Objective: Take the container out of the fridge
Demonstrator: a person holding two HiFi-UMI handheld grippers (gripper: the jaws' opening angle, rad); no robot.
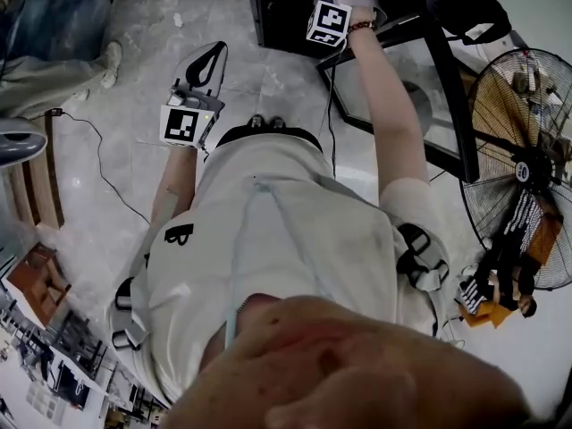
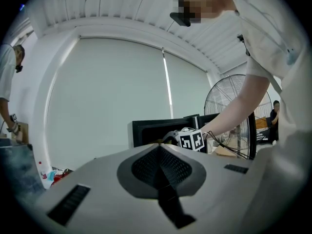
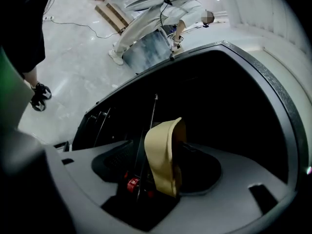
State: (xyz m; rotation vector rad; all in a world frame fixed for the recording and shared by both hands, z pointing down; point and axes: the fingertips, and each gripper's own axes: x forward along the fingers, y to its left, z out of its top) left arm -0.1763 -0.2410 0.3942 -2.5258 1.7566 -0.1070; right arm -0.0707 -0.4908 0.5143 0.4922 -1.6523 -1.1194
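Where I stand on the pale marbled floor, the black fridge is right ahead of me. Its glass door is swung open toward the big standing fan on my right. My right arm reaches straight out into the fridge, while my left arm is bent close to my white shirt.

My right tongs are inside the dark fridge cavity, and their jaws are clamped on the thin wall of a tan container, which stands upright between the pads. The container is inside the fridge opening; I cannot tell whether it rests on a shelf or hangs in my grip. A thin wire rod runs up just beside it, and a small red thing sits low by the jaws.

My left tongs are well apart from the fridge, held out over the floor, with their dark pads pressed together and nothing between them. Past them, the left gripper view shows the marker cube of my right tongs at the fridge front.
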